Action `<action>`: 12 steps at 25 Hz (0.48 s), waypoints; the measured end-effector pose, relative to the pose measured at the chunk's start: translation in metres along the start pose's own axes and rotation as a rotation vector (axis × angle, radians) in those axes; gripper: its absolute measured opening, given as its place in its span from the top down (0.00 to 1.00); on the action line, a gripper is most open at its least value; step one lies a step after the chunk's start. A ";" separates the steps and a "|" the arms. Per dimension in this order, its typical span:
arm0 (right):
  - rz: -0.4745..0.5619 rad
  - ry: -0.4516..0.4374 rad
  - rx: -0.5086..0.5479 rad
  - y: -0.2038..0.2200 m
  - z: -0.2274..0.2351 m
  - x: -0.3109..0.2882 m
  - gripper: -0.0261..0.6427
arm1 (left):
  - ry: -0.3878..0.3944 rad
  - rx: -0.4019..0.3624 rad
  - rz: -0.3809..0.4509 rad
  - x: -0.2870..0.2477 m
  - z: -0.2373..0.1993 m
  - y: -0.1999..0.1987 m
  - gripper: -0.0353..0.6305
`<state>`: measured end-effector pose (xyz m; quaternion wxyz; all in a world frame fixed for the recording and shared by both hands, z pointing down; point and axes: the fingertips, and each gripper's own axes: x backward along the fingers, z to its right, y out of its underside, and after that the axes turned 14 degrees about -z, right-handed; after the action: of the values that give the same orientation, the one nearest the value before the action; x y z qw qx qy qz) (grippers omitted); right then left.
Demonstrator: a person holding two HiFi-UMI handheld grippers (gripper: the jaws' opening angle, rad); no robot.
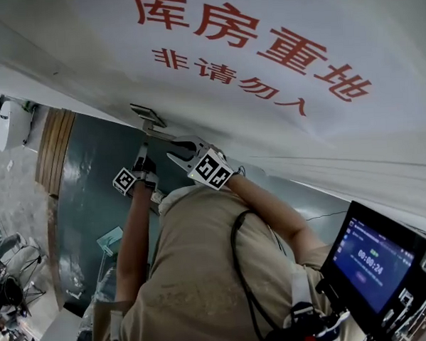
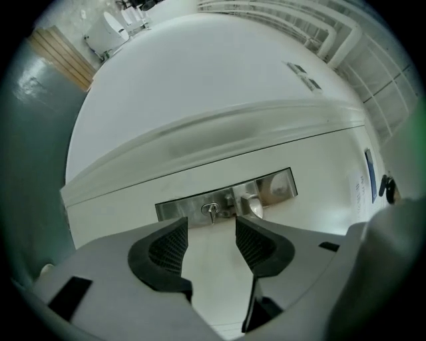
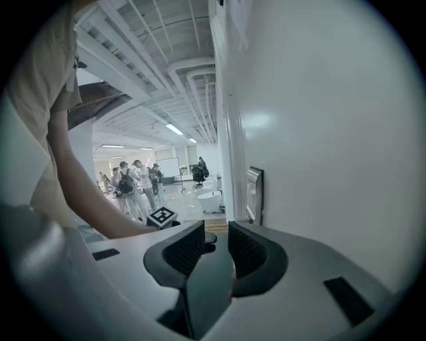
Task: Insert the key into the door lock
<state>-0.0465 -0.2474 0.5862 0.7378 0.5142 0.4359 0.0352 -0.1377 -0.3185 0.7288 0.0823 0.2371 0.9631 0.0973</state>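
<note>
Starting at my left: my left tongs [image 2: 212, 232] point at the white door [image 2: 120, 200], jaws spread wide and nothing between the pads. Straight past the tips the key [image 2: 212, 212] stands in the lock of the steel plate [image 2: 183, 208], clear of my jaws, with the handle [image 2: 251, 206] just to its right. Only this view shows the key; from my head camera the plate is a small sliver above the tongs and the key cannot be made out. The head view gives instead the red characters [image 1: 249, 39] on the door and a lit screen [image 1: 378, 261] at the far right.

My right tongs [image 3: 214, 230] hover beside the door, near the left ones. Their jaws are a narrower way apart and grip nothing I can see. A dark surface shows through the gap, and I cannot tell what it is. Their view catches the plate edge-on, the left tongs' marker cube [image 3: 162, 216], and people [image 3: 133, 183] in a bright hall well behind.
</note>
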 end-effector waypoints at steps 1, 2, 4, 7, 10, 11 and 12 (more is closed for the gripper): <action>0.004 -0.006 0.003 -0.001 -0.001 0.000 0.80 | -0.002 -0.016 0.015 0.007 0.006 0.001 0.62; 0.007 -0.014 0.008 -0.002 -0.002 0.000 0.80 | -0.002 -0.034 0.029 0.013 0.013 0.002 0.62; 0.013 -0.026 0.019 -0.005 -0.005 -0.001 0.80 | -0.038 -0.085 0.046 0.027 0.021 0.003 0.62; 0.021 -0.038 0.034 -0.010 -0.007 -0.006 0.80 | -0.202 -0.251 0.037 0.050 0.017 0.004 0.62; 0.034 -0.071 0.071 -0.018 -0.013 -0.021 0.80 | -0.281 -0.400 0.090 0.076 0.035 -0.002 0.62; 0.037 -0.082 0.086 -0.022 -0.017 -0.027 0.80 | -0.295 -0.432 0.116 0.086 0.044 -0.004 0.62; 0.038 -0.089 0.100 -0.026 -0.020 -0.032 0.80 | -0.309 -0.459 0.141 0.097 0.051 -0.006 0.62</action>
<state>-0.0905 -0.2608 0.5836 0.7291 0.5596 0.3940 0.0046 -0.2147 -0.2698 0.6672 0.2725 0.2908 0.8731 0.2808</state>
